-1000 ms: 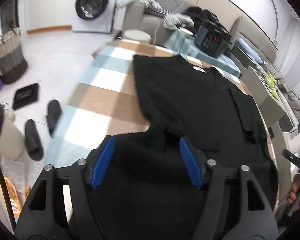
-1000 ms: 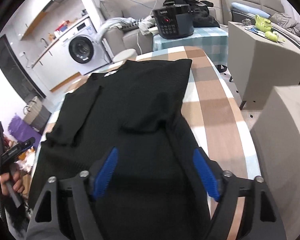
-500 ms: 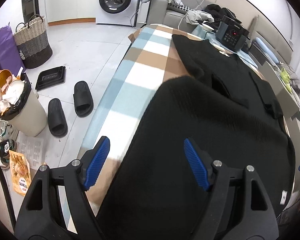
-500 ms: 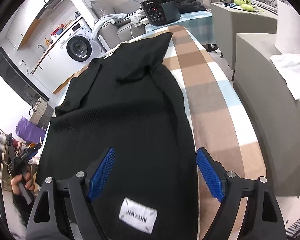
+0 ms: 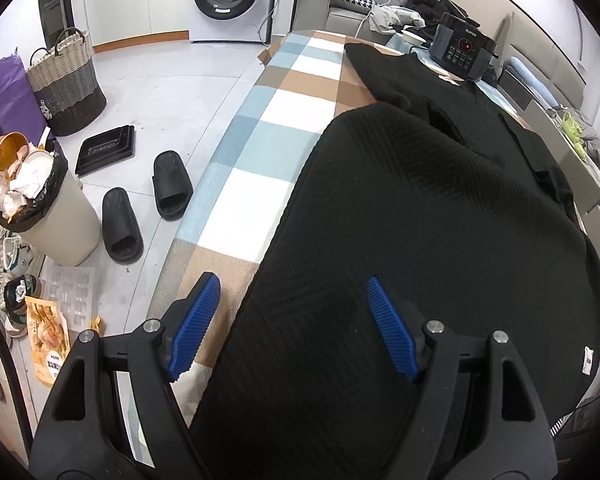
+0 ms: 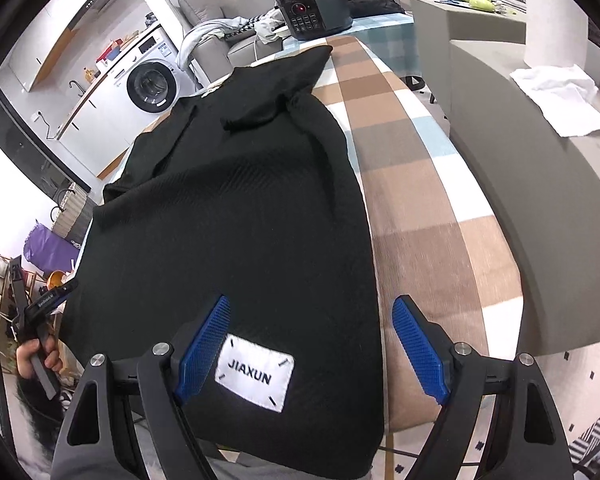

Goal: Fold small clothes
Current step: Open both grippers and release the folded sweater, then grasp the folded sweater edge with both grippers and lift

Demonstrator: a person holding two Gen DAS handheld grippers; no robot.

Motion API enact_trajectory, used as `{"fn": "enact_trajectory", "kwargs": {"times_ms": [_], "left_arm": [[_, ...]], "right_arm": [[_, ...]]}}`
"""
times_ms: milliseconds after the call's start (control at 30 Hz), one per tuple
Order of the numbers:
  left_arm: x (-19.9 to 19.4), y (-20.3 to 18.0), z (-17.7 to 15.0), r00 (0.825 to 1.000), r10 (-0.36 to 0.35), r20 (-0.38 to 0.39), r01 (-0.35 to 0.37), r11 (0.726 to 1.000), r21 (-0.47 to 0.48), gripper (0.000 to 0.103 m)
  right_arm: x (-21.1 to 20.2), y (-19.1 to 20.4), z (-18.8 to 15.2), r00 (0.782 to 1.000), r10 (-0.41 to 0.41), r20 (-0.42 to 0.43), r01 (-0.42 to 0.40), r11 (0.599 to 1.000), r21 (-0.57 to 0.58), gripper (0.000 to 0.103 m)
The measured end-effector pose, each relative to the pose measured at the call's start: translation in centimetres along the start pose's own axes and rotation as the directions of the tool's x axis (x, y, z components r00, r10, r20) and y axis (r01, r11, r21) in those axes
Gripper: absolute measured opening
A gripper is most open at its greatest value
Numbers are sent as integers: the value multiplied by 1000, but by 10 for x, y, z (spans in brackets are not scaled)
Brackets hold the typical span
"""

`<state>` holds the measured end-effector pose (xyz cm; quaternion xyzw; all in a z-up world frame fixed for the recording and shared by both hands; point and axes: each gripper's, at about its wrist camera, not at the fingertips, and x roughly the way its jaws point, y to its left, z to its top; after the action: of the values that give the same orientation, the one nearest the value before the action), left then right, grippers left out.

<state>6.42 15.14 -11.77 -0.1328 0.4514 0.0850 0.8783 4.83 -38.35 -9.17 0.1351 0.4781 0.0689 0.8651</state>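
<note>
A black knit sweater (image 5: 420,216) lies lengthwise on the checked table (image 5: 260,136), its near part spread flat and its far part rumpled. In the right wrist view the sweater (image 6: 252,216) shows a white JIAXUN label (image 6: 255,374) near its front hem. My left gripper (image 5: 292,320) is open above the sweater's near left edge, empty. My right gripper (image 6: 312,344) is open above the hem at the sweater's right edge, empty. The hand holding the left gripper (image 6: 40,320) shows at the left of the right wrist view.
A black rice cooker (image 5: 466,50) stands at the table's far end. Left of the table on the floor are slippers (image 5: 144,204), a bin (image 5: 48,208), a basket (image 5: 66,80). A grey cabinet (image 6: 540,184) with a white cloth stands right of the table.
Both grippers have drawn back along the sweater from its middle to its near hem and stayed open. The near part of the sweater now lies spread out, label showing.
</note>
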Motion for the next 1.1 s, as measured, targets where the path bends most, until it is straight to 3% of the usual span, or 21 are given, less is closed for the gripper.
{"fn": "enact_trajectory", "kwargs": {"times_ms": [200, 333, 367, 400, 467, 500, 633, 833, 933, 1100], "left_arm": [[0, -4, -1, 1000, 12, 15, -13, 1000, 25, 43], [-1, -5, -2, 999, 23, 22, -24, 999, 38, 17], [-2, -5, -2, 1000, 12, 21, -13, 999, 39, 8], [-3, -6, -3, 1000, -2, 22, 2, 999, 39, 6], [-6, -7, -6, 1000, 2, 29, -4, 999, 37, 5], [-7, -8, -7, 1000, 2, 31, -3, 999, 35, 5], [-20, -5, -13, 999, -27, 44, 27, 1000, -1, 5], [-48, -13, -25, 993, -98, 73, 99, 995, -16, 5], [-51, -21, -33, 994, -83, 67, 82, 997, 10, 5], [-46, -16, -43, 996, -83, 44, 84, 996, -18, 6]], "right_arm": [[5, -5, -10, 999, -30, -10, 30, 1000, -2, 81], [14, -5, -11, 998, -63, -20, 63, 998, -19, 66], [14, -3, -10, 997, -77, -7, 77, 996, -35, 55], [16, -1, -10, 997, -80, -7, 79, 996, -50, 46], [20, 3, -9, 993, -116, 0, 116, 990, -86, 14], [22, 5, -8, 992, -125, 3, 125, 987, -105, 9], [16, 7, 7, 995, -91, 50, 96, 990, -99, 6], [-3, 0, 58, 975, -80, 209, 85, 996, -13, 3], [6, -6, 67, 978, -55, 201, 53, 998, 14, 3], [24, -17, 59, 993, -31, 118, 27, 999, 29, 5]]}}
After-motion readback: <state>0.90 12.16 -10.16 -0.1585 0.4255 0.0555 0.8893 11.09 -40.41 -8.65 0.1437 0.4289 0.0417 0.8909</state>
